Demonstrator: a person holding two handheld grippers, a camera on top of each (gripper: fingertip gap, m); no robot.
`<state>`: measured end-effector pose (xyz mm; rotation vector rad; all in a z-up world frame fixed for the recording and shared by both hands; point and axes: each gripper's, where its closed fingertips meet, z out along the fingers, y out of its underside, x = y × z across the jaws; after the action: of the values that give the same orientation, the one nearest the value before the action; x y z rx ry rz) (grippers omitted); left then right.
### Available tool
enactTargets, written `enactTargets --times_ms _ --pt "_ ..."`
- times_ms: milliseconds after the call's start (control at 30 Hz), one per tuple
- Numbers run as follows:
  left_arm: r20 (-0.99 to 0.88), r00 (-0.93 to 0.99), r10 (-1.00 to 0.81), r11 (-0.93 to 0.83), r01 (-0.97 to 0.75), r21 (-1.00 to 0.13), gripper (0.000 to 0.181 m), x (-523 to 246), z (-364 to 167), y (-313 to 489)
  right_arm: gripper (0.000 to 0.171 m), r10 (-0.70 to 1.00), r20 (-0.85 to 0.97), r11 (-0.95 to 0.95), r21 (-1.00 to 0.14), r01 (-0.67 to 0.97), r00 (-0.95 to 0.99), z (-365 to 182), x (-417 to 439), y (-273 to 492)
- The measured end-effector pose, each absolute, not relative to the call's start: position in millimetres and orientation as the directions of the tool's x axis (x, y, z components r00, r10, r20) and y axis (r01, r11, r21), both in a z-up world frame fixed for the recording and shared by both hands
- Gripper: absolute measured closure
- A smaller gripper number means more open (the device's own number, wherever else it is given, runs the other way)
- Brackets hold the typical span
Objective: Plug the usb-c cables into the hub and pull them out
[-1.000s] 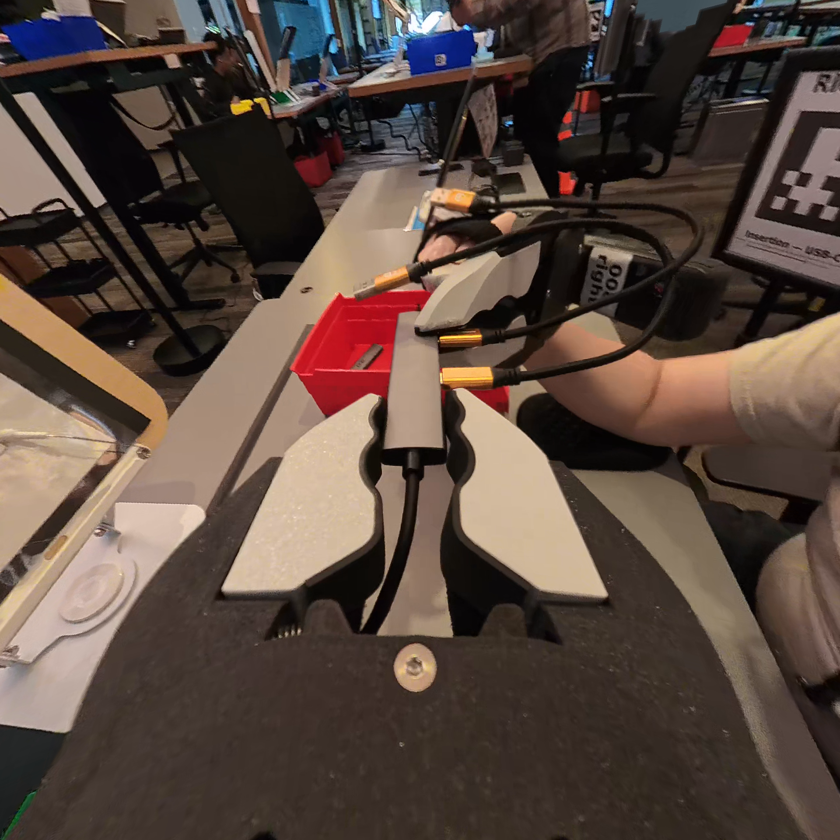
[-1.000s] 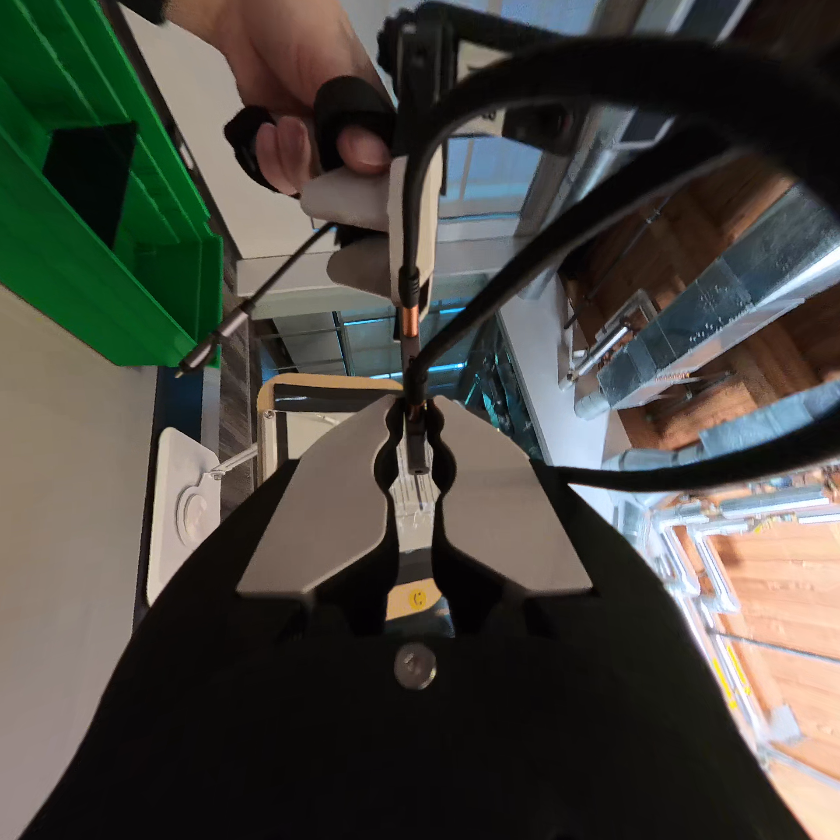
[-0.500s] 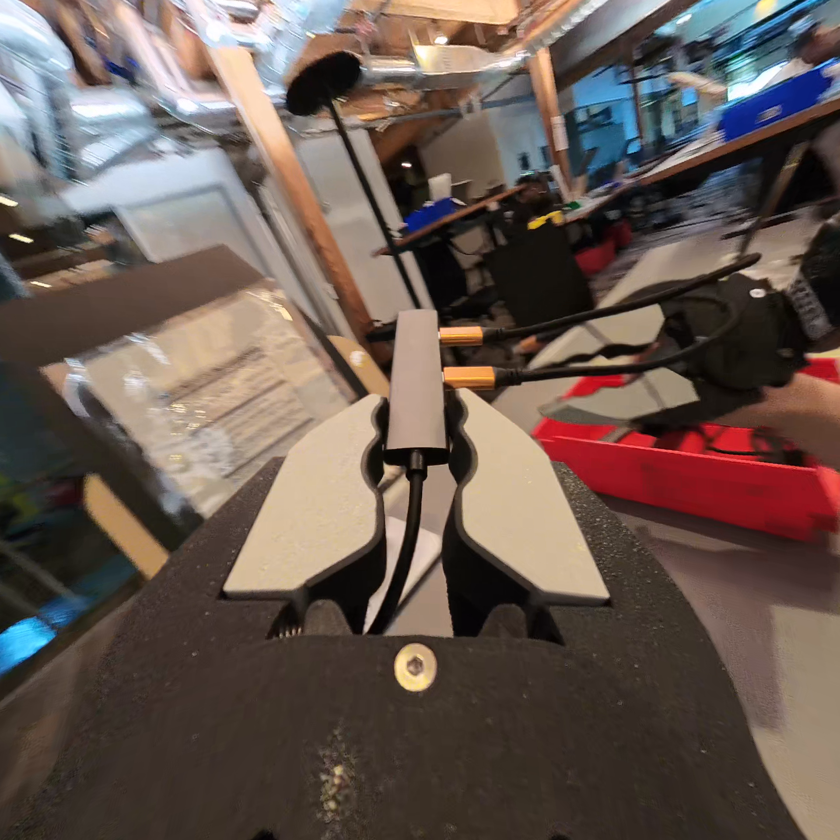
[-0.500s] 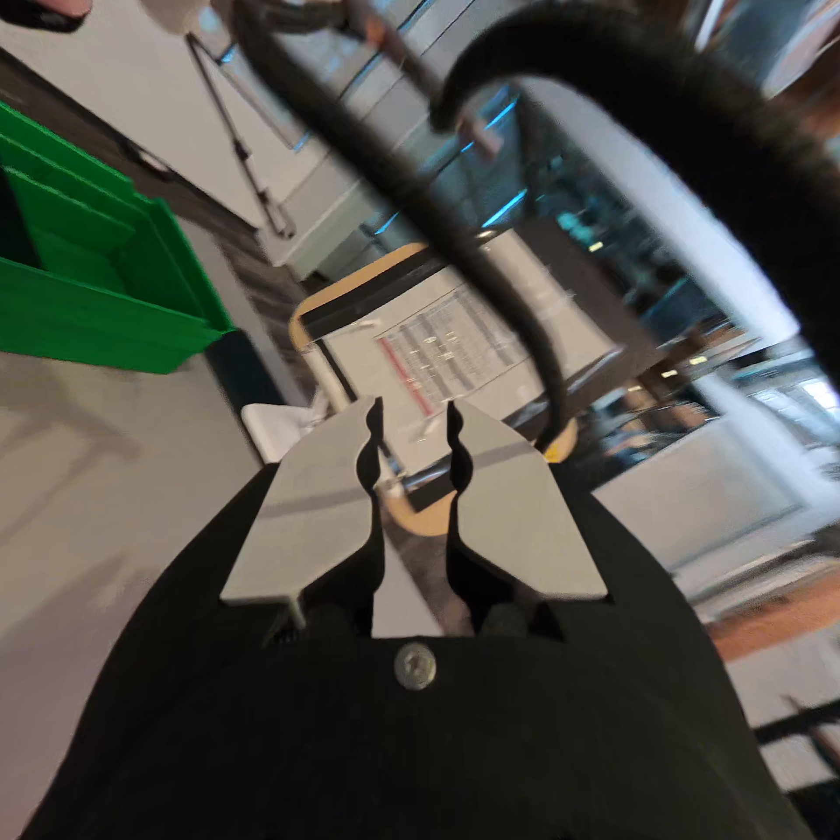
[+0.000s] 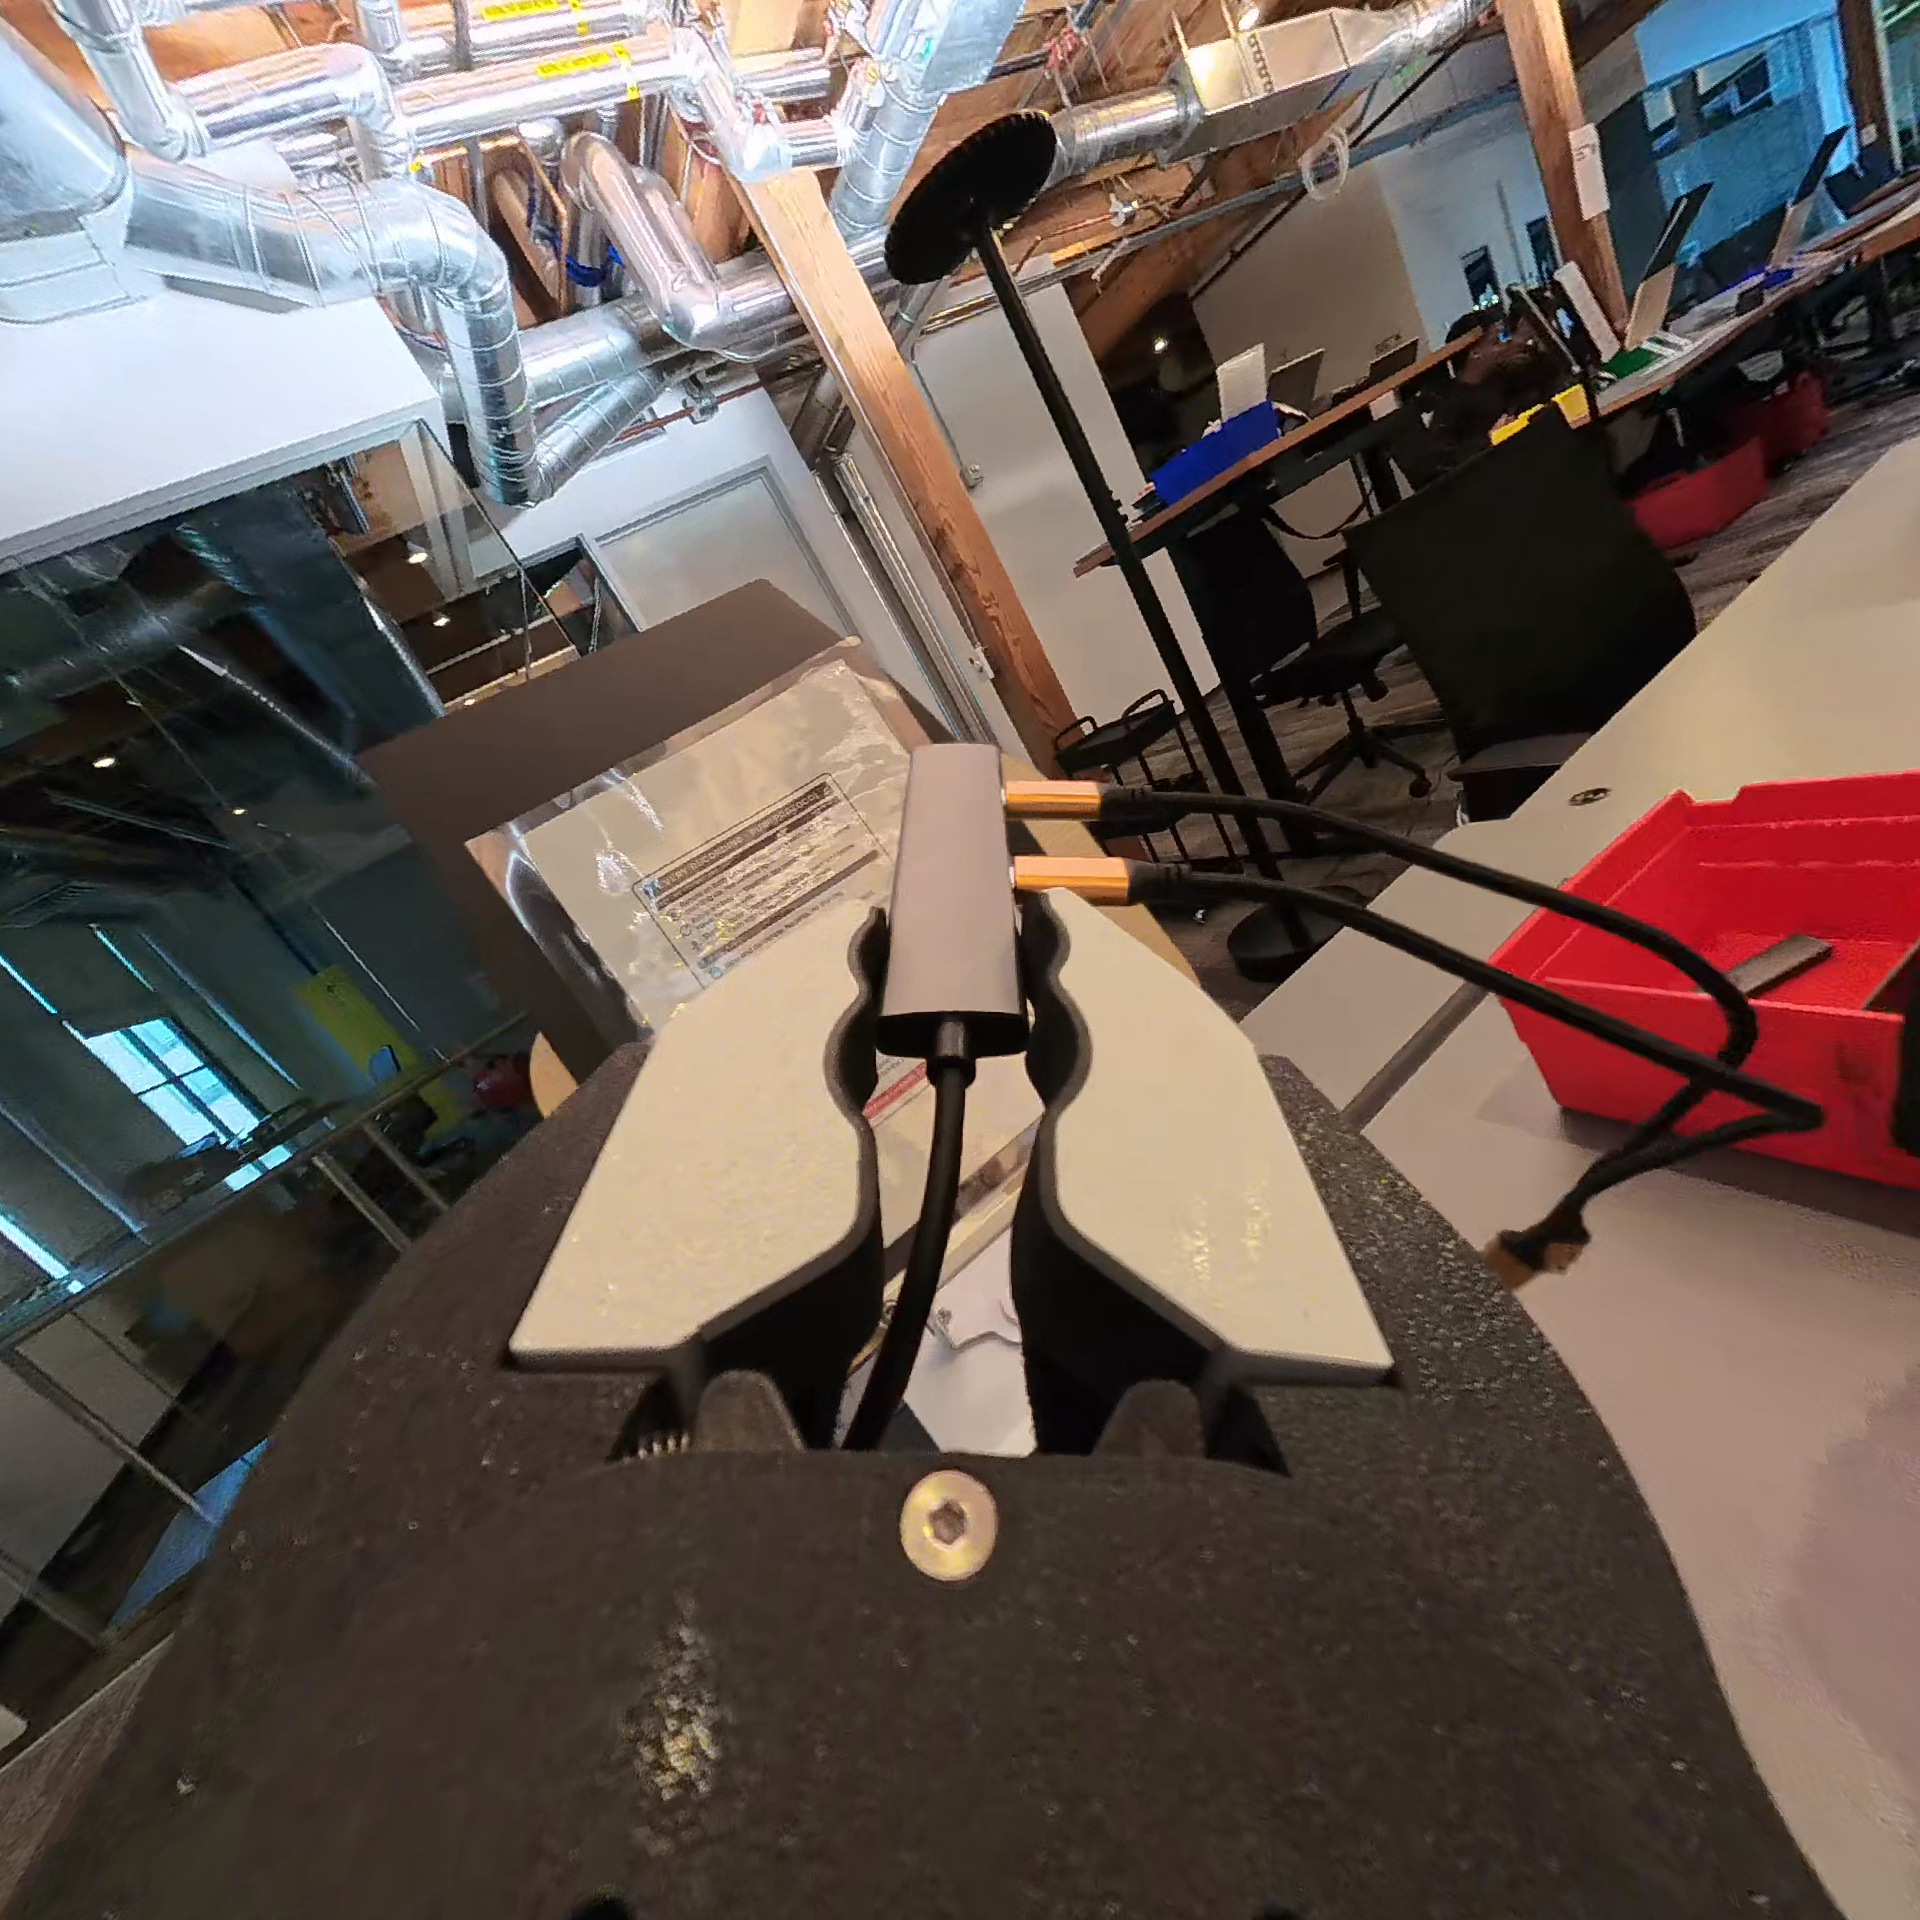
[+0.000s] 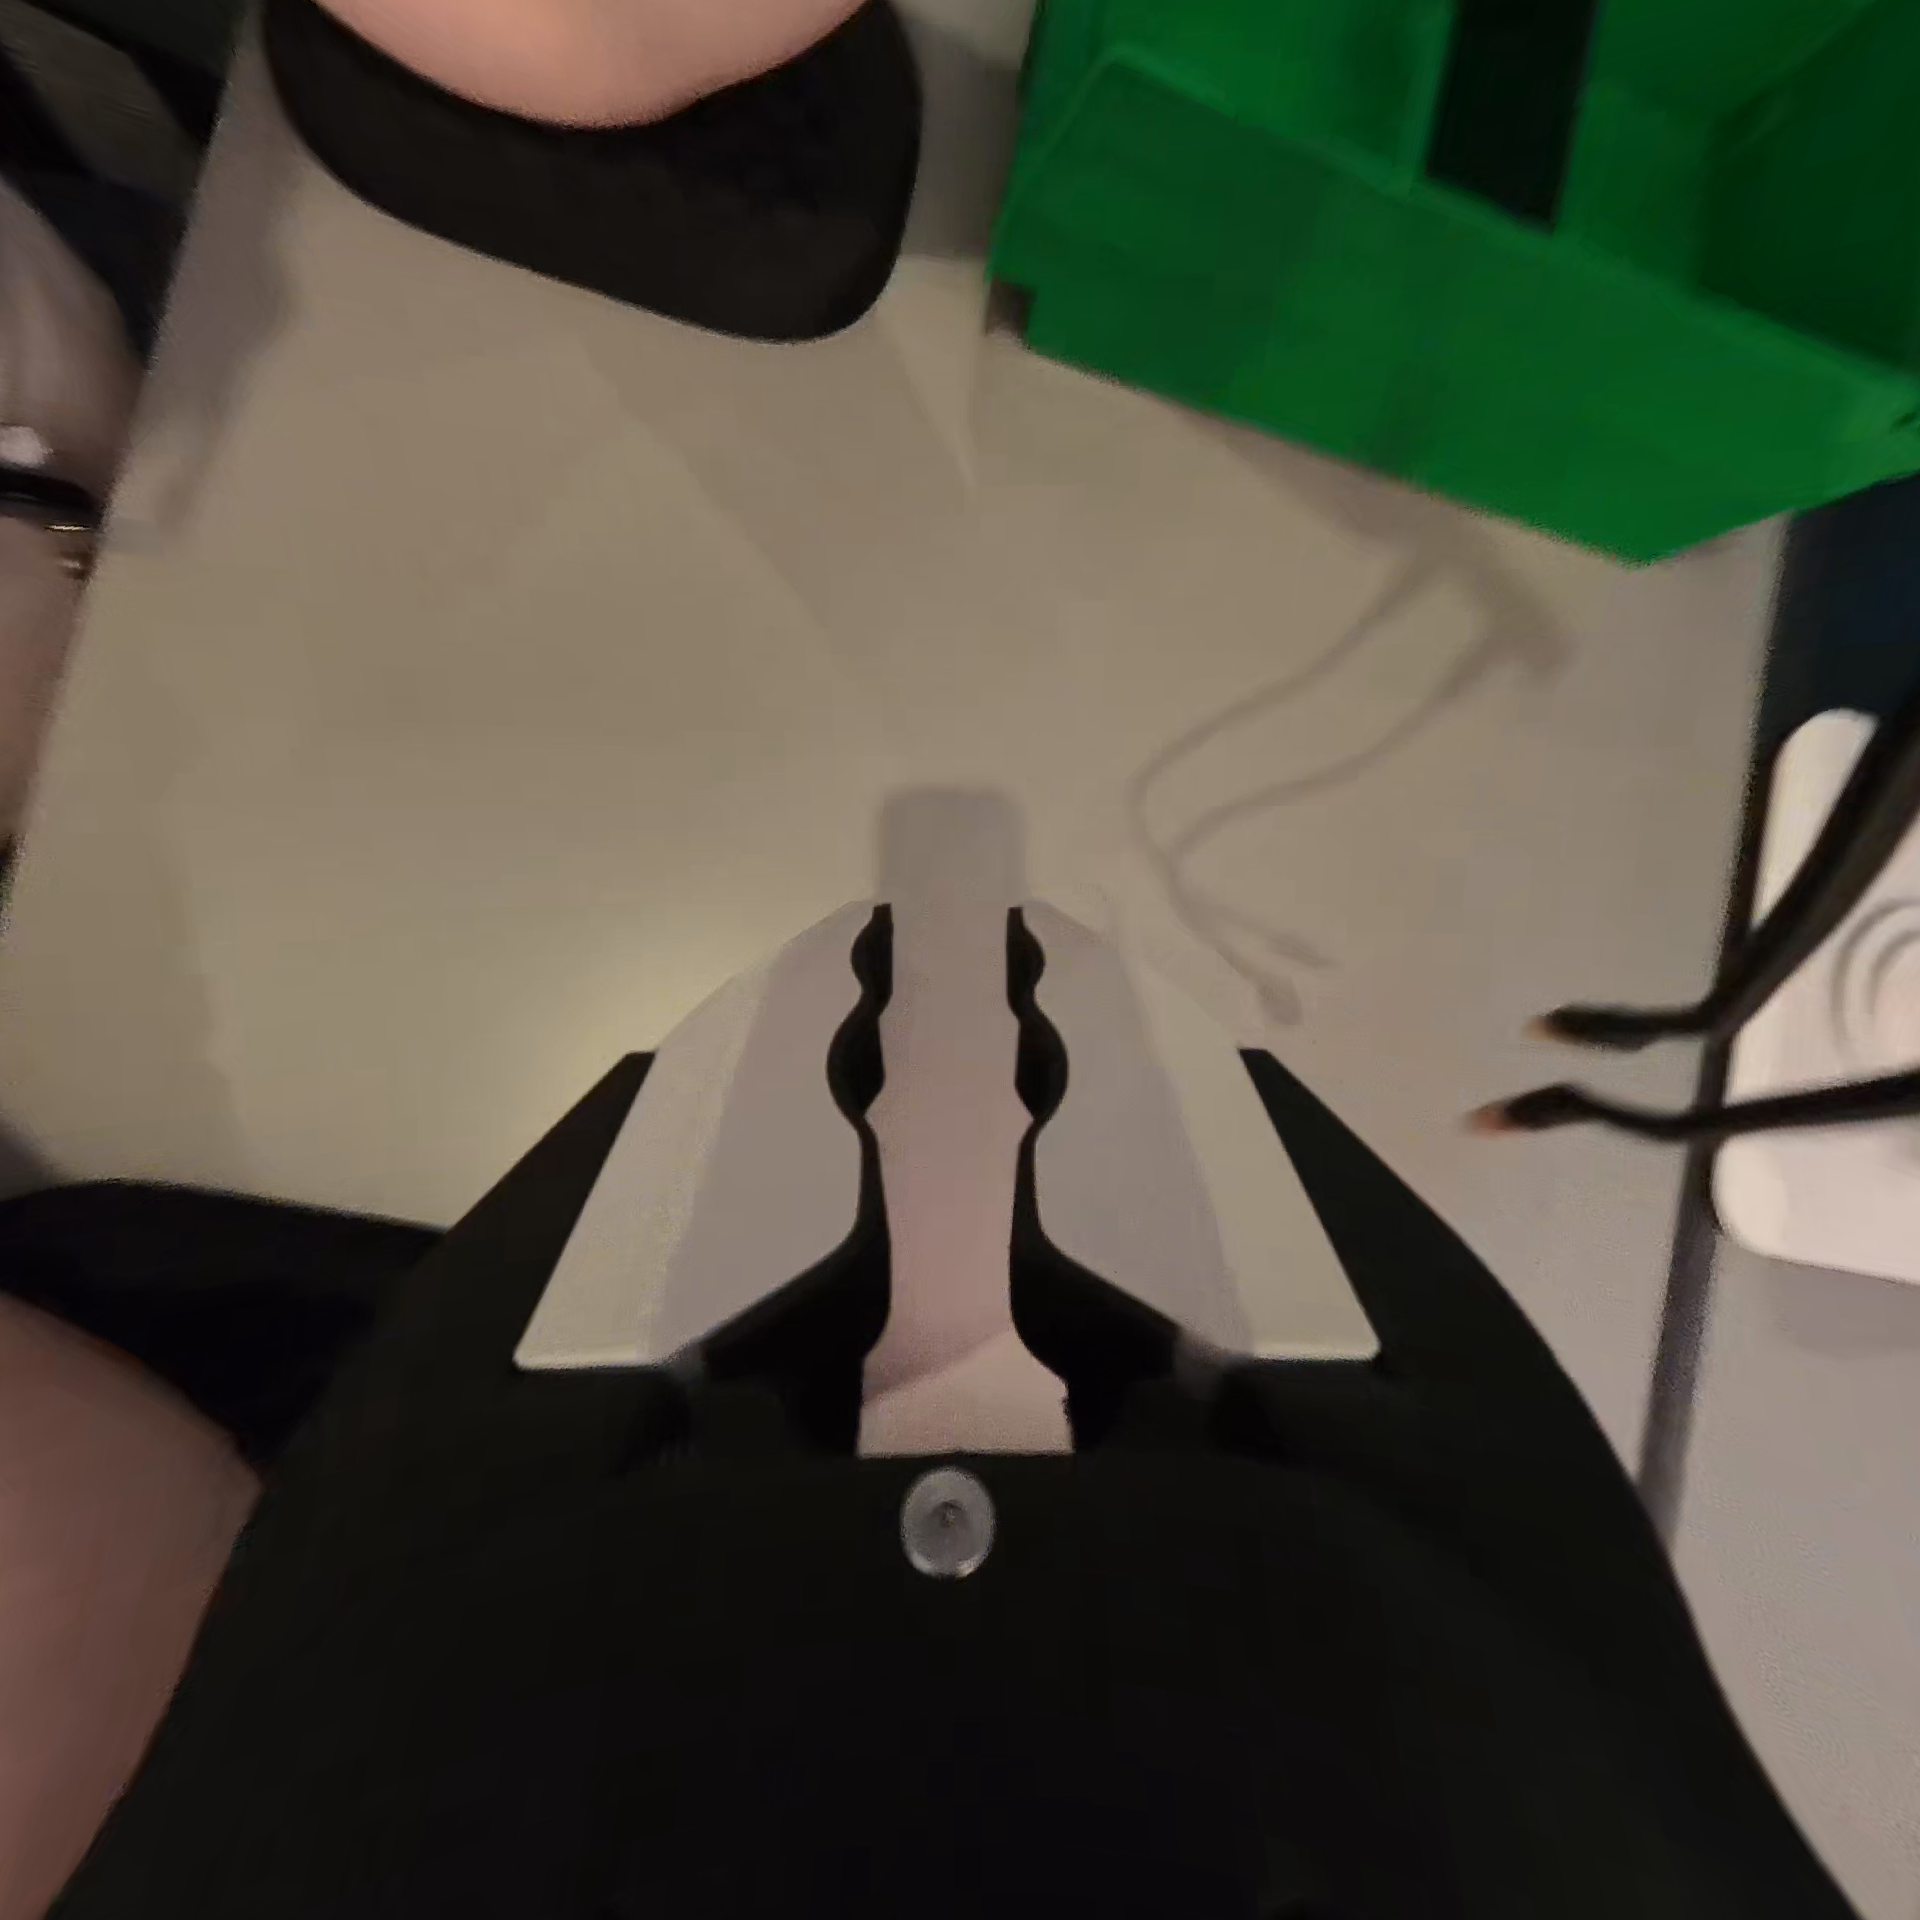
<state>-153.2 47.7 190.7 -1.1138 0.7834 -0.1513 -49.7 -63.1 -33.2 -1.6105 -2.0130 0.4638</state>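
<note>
The left hand-held gripper [image 5: 951, 940] is clamped on the dark hub [image 5: 954, 894], holding its near end w/ the far end sticking up and fwd, well above the bench [image 5: 1662, 1455]. The hub's own black lead [image 5: 920, 1247] runs from its near end back down btwn the fingers [image 5: 727, 1174]. Two usb-c cables are plugged into the hub's right side, one above the other: upper gold plug [image 5: 1051, 801] near the hub's tip, lower gold plug [image 5: 1070, 878] just above the right finger. Both black cables [image 5: 1455, 925] arc right and droop toward the red bin [image 5: 1683, 1049], which sits on the bench at right; a small dark flat piece [image 5: 1782, 961] lies inside it. A free cable end [image 5: 1538, 1252] hangs just above the bench in front of the bin.

The right hand-held gripper [image 6: 948, 935] is open, nothing btwn its fingers [image 6: 727, 1174], pointing down at the pale bench [image 6: 520, 727]; view is motion-blurred. Two loose black cable ends [image 6: 1590, 1023] and [image 6: 1538, 1112] dangle at right, apart from the gripper. A green bin [image 6: 1403, 343] sits upper right, a white plate-like part [image 6: 1829, 1091] at the right edge. Cable shadows [image 6: 1299, 748] fall on the bench surface. Part of a person's arm w/ a black cuff [image 6: 623, 208] shows at top.
</note>
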Motion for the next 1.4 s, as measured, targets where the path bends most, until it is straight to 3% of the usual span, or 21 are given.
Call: enactTargets --times_ms 133,267,333,433,667,867,1400 --pt "-0.476 0.737 -0.479 0.470 -0.243 -0.849 0.157 -160 195 45 0.148 0.967 0.215 0.240 -0.584 0.776 -0.137 -18 -33 -66" --pt "-0.495 0.739 -0.457 0.498 -0.248 -0.831 0.157 -158 199 41 0.143 0.879 0.441 0.464 -0.704 0.537 -0.181 48 -64 -93" --pt "-0.517 0.736 -0.438 0.521 -0.261 -0.813 0.157 -152 200 37 0.142 0.754 0.653 0.592 -0.721 0.360 0.067 111 -90 -84" --pt "-0.554 0.723 -0.413 0.554 -0.283 -0.783 0.157 -136 198 31 0.142 0.591 0.525 0.540 -0.822 0.183 0.613 183 -83 -46" --pt "-0.639 0.660 -0.397 0.592 -0.348 -0.727 0.157 -92 182 20 0.139 0.449 0.434 0.474 -0.856 0.204 0.781 172 -70 -8" --pt "-0.659 0.629 -0.412 0.607 -0.350 -0.713 0.157 -76 178 10 0.144 0.485 0.342 0.397 -0.906 0.146 0.805 166 -57 6" --pt "-0.698 0.597 -0.396 0.646 -0.358 -0.674 0.157 -65 178 -4 0.158 0.503 0.389 0.415 -0.892 0.179 0.772 165 -60 3"
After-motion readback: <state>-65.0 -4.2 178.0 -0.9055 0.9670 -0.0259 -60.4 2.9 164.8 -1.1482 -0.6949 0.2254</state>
